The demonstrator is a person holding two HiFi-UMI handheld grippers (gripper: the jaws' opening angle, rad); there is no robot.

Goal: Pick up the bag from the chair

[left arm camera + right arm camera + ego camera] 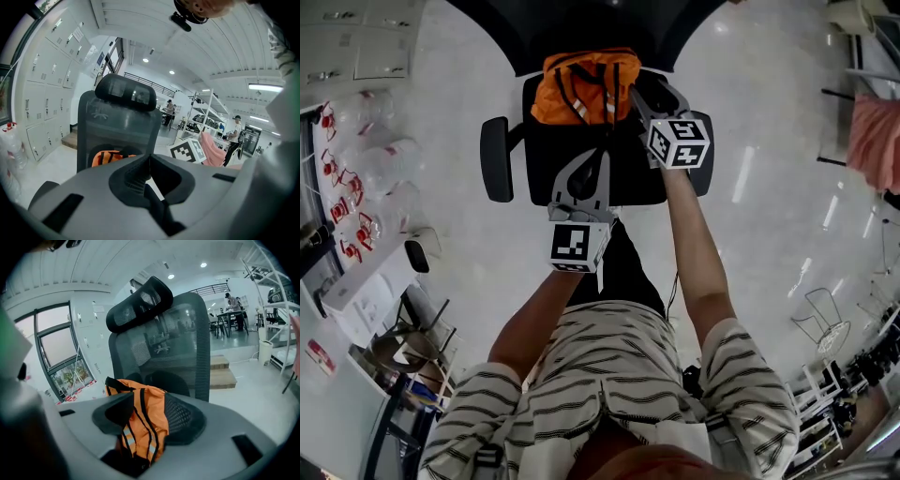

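Note:
An orange bag [586, 86] with black straps and grey reflective strips lies at the back of the seat of a black office chair [628, 178]. My right gripper [636, 92] reaches to the bag's right edge. It is open in the right gripper view [143, 406], and the bag [140, 423] shows in the gap between its jaws, in front of the mesh backrest [187, 348]. I cannot tell if they touch. My left gripper [598, 152] hovers over the seat's front half. It is shut and empty in the left gripper view [149, 157], short of the bag [105, 158].
The chair's left armrest [495, 159] sticks out sideways. White lockers [47, 84] line the left wall, with several bottles [356, 178] on a shelf below them. A pink cloth [874, 141] hangs at the right. A person [234, 136] stands far back, and steps [225, 371] rise behind the chair.

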